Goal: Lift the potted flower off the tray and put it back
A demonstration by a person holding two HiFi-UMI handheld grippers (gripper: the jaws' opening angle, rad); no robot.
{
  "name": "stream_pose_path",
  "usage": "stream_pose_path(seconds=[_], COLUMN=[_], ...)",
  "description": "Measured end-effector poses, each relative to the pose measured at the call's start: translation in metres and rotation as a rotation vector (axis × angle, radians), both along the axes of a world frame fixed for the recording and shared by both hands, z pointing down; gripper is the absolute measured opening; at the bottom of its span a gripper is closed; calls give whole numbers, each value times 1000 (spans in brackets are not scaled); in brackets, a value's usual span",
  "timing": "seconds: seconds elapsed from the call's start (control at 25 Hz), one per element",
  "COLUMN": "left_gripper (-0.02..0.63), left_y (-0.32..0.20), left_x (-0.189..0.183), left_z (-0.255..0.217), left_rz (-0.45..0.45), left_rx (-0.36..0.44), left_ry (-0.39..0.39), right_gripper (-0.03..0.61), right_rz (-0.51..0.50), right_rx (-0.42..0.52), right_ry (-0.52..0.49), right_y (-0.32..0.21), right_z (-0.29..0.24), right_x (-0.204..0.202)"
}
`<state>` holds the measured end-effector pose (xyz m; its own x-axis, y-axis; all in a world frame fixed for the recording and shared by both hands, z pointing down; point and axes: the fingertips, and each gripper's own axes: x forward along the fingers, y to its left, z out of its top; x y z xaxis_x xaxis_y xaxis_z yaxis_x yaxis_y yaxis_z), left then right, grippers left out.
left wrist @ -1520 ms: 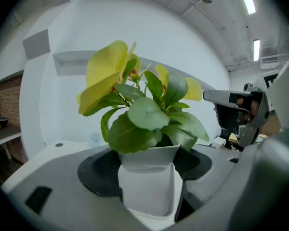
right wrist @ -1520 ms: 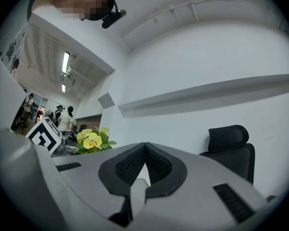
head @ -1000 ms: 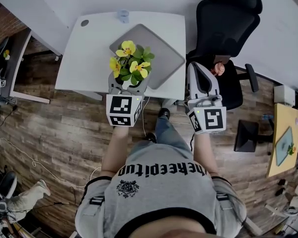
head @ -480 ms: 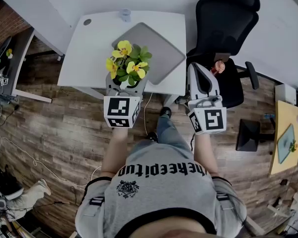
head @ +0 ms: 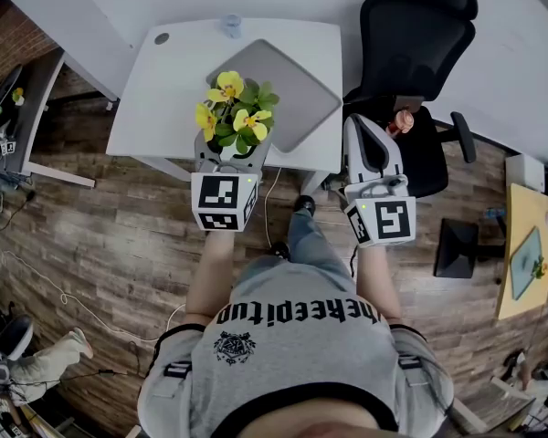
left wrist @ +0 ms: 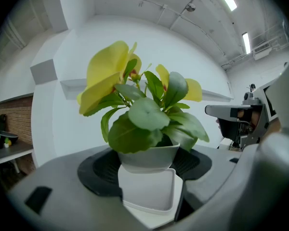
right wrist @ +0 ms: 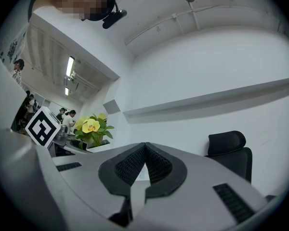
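Head view first: white tabletop (head: 164, 99) in a white-walled room with a wood-plank floor (head: 119, 235), and a black office chair (head: 411, 53) parked off to the right. A flat grey tray (head: 288, 94) sits on the tabletop, turned at an angle. The potted flower (head: 233, 117) is at the tabletop's near edge, right by the tray's near-left corner. The left gripper (head: 228, 153) comes in from the near side. From up here the leaves hide the pot, so I can't tell if it's touching anything underneath. The right gripper (head: 361, 128) hangs off the tabletop's right near corner, above the floor beside the chair.

Left gripper view fills in the grip: the jaws are closed against the white pot, one on each side, with yellow blooms and round green leaves standing upright above them. Behind is just white wall and ceiling lights.

Right gripper view: its jaws are pressed together with nothing between them. Off to its left you get the flower side-on next to the other gripper's marker cube, plus a few people far back in the room, which the head view doesn't show.
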<state>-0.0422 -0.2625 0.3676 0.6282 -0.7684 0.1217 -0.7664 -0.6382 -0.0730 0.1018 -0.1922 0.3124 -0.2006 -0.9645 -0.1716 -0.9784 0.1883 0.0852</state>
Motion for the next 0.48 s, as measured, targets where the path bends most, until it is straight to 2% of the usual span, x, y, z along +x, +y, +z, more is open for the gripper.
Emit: stream_pose_path(seconds=[0.48], left_gripper=[336], left_y=[-23], left_x=[18], left_z=[20], left_rz=[33], left_rx=[-39], left_ry=[-4], right_gripper=[3], right_rz=[29], right_rx=[-19], right_ry=[8], right_y=[-11], right_z=[6], right_x=[8])
